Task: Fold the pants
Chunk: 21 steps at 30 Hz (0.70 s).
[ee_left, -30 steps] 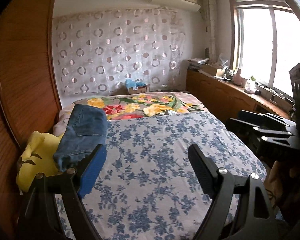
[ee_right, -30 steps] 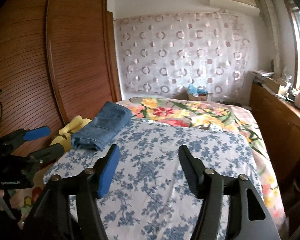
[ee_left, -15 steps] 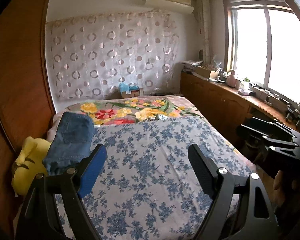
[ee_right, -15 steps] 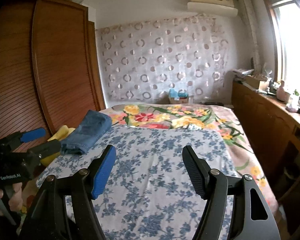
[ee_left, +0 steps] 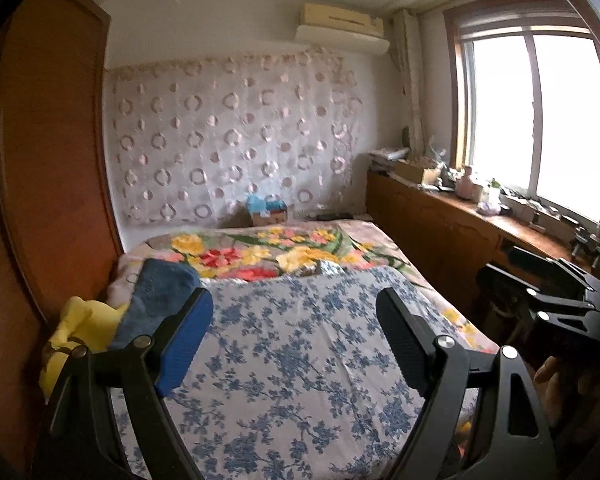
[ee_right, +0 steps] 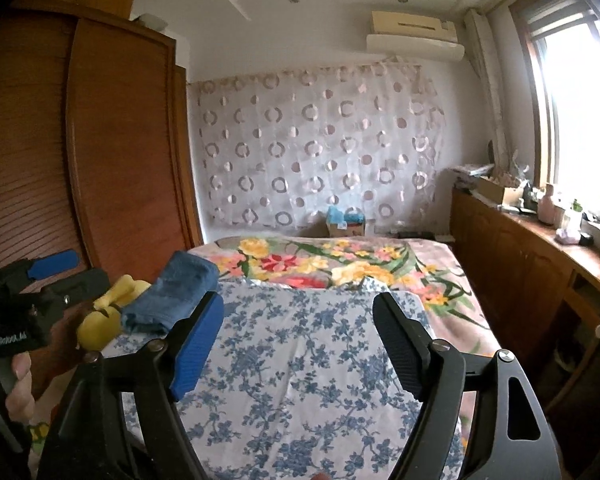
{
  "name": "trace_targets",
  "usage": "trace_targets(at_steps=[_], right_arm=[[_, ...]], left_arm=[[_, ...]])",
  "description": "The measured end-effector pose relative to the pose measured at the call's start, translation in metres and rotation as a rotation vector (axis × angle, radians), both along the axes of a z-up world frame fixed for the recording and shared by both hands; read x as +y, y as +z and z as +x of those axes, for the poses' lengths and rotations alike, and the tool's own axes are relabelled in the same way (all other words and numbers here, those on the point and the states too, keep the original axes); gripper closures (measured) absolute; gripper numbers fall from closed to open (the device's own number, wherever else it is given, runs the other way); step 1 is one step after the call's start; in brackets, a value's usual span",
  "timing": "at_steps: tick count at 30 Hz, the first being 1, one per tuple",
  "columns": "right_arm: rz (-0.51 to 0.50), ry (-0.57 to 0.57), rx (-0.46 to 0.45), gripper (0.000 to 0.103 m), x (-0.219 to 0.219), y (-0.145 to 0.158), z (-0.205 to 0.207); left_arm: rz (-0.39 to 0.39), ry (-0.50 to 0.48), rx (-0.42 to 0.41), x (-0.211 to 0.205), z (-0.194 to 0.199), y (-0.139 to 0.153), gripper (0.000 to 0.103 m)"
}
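The folded blue jeans (ee_left: 156, 304) (ee_right: 172, 296) lie in a compact stack at the left edge of the bed, partly on a yellow plush toy (ee_left: 76, 332) (ee_right: 108, 312). My left gripper (ee_left: 296, 336) hovers open above the near part of the bed, with only the bedsheet seen between its fingers. My right gripper (ee_right: 298, 340) is also held above the bed; its jaws are opening and nothing is between them. Both grippers are well short of the jeans. Each gripper shows in the other's view, the right one (ee_left: 540, 284) at the right edge, the left one (ee_right: 56, 268) at the left edge.
A blue-flowered sheet (ee_left: 300, 352) covers the near bed, a bright floral blanket (ee_right: 340, 260) the far part. A wooden wardrobe (ee_right: 100, 160) stands on the left, a low wooden cabinet (ee_right: 520, 264) with clutter under the window on the right. A hand (ee_right: 16, 388) grips the left handle.
Both grippers have pulled back and risen from the bed, so more of the room and ceiling shows. The right jaws stand a little wider. The jeans stay put.
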State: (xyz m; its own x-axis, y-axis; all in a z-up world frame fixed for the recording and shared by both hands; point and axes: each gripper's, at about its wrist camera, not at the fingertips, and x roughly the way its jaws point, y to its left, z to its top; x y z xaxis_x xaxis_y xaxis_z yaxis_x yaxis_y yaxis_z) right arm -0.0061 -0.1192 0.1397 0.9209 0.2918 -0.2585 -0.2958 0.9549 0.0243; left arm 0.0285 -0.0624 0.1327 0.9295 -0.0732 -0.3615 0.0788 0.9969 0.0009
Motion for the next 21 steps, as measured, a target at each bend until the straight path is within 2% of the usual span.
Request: trace_targets(at_steps=[8,21], right_arm=[[0.004,-0.030,-0.032,0.019,-0.004,-0.013,-0.007],[-0.001,-0.025,-0.008,0.019,-0.008,-0.016,0.004]], left_arm=[[-0.013,0.070,-0.013,0.018,-0.011,-0.001,0.019],[-0.010,0.086,0.004,0.023,-0.007,-0.011,0.019]])
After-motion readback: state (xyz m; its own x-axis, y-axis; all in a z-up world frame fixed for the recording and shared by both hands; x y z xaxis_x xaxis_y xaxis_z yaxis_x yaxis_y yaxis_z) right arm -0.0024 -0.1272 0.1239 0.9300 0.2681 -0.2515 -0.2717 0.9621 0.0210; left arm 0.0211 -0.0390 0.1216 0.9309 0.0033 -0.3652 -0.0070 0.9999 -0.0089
